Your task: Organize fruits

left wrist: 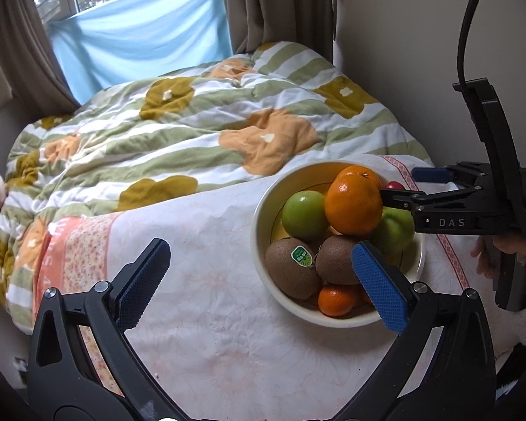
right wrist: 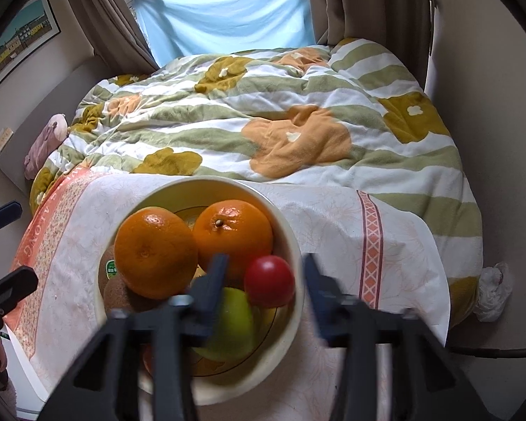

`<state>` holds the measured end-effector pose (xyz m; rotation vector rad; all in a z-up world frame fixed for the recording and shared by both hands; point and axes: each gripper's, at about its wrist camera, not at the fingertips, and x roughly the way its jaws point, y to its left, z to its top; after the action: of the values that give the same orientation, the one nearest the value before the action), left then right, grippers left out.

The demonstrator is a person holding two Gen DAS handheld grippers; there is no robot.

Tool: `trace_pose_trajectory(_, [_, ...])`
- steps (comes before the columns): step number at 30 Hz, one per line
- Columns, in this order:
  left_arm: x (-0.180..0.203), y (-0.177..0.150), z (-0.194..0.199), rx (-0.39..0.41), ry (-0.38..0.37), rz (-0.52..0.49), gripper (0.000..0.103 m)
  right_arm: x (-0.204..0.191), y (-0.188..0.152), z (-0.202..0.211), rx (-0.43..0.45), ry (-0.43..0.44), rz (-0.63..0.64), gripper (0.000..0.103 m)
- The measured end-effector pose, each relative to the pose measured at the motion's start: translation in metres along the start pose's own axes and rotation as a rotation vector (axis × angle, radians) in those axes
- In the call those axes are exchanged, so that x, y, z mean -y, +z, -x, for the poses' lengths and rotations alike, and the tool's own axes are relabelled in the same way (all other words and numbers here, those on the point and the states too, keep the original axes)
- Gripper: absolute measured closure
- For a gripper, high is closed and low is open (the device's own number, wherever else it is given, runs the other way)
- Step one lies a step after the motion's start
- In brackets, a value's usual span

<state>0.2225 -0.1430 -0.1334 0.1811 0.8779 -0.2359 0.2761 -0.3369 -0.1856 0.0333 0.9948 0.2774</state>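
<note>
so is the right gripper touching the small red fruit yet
Apart. The right wrist view shows the right gripper open around the red fruit, with bowl rim visible between the fruit and the right-hand finger, and a sliver of orange beside the left-hand one.

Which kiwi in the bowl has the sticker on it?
The left kiwi, nearer the bowl's rim; the other kiwi beside it shows none.

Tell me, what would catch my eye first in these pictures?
First, the cream round bowl heaped with fruit on the pale patterned cloth: two big oranges on top, green apples, brown kiwis and a small red fruit. The right claw stands open around that red fruit, and behind lies a rumpled flower-patterned quilt.
</note>
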Motion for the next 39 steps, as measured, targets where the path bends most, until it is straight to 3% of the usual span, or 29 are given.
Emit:
trace_pose_trajectory(1, [-0.001,-0.001,0.000,-0.002,0.000,0.002,0.000,0.000,0.000,0.002,0.011,-0.004,0.001,0.025])
trace_pose_trajectory(10, [-0.010,0.003,0.024,0.033,-0.006,0.019,0.000,-0.007,0.005,0.038,0.063,-0.023,-0.003,0.025])
trace_pose_trajectory(19, [-0.033,0.006,0.098,0.138,0.026,0.042,0.000,-0.050,0.007,0.114,0.163,-0.064,-0.013,0.025])
trace_pose_trajectory(21, [-0.039,0.003,0.119,0.160,0.038,0.057,0.000,-0.063,0.004,0.133,0.186,-0.072,-0.024,0.014])
trace_pose_trajectory(22, [-0.043,0.001,0.129,0.169,0.045,0.067,0.000,-0.070,0.002,0.144,0.201,-0.073,-0.030,0.010])
trace_pose_trajectory(29, [-0.068,-0.022,0.184,0.212,0.118,0.131,0.000,-0.120,-0.021,0.198,0.252,-0.143,-0.040,0.008])
trace_pose_trajectory(31, [-0.075,-0.030,0.192,0.194,0.146,0.161,0.000,-0.133,-0.030,0.209,0.268,-0.180,-0.046,0.000])
trace_pose_trajectory(39, [-0.087,-0.066,0.216,0.211,0.147,0.192,0.000,-0.164,-0.062,0.227,0.281,-0.243,-0.062,0.000])
